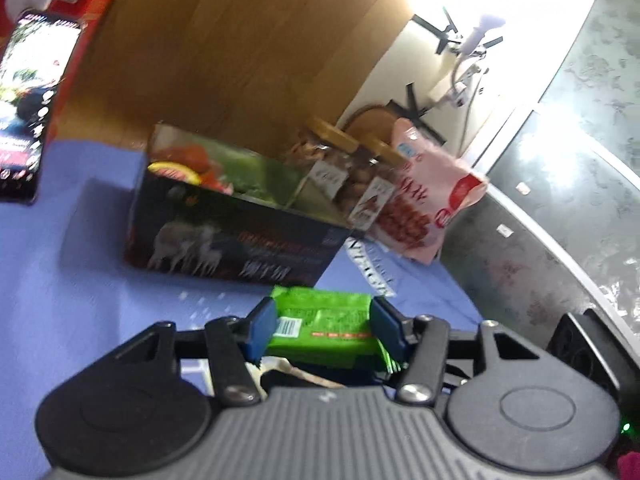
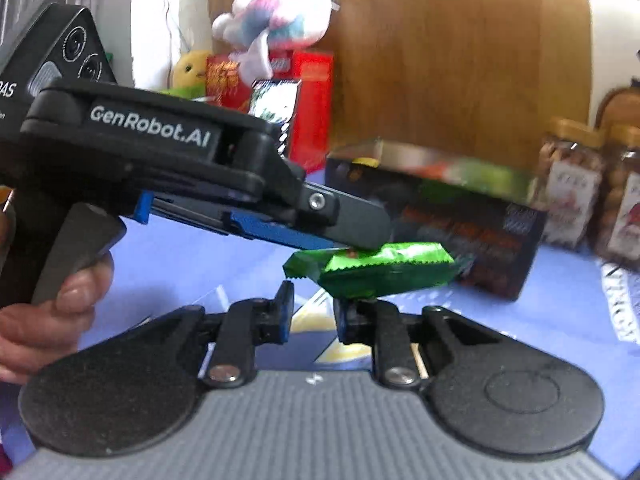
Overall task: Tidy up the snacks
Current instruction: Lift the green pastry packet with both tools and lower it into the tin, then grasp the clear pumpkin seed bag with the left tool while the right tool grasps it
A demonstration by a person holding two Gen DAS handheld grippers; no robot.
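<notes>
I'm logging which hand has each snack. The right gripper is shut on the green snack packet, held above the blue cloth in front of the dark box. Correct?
Not quite: the left gripper, not the right, is shut on the green snack packet, as the left wrist view shows. The right gripper is open just below it. The rest holds: it is above the blue cloth, in front of the dark box.

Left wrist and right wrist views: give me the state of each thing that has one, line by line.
Left claw: shut on the green snack packet.
Green snack packet: held off the blue tablecloth, flat between the fingers.
Right claw: open, empty, just below the packet.
Dark snack box: closed, resting on the tablecloth.
Two nut jars: upright, lids on.
Pink snack bag: sealed, leaning beside the jars.
</notes>
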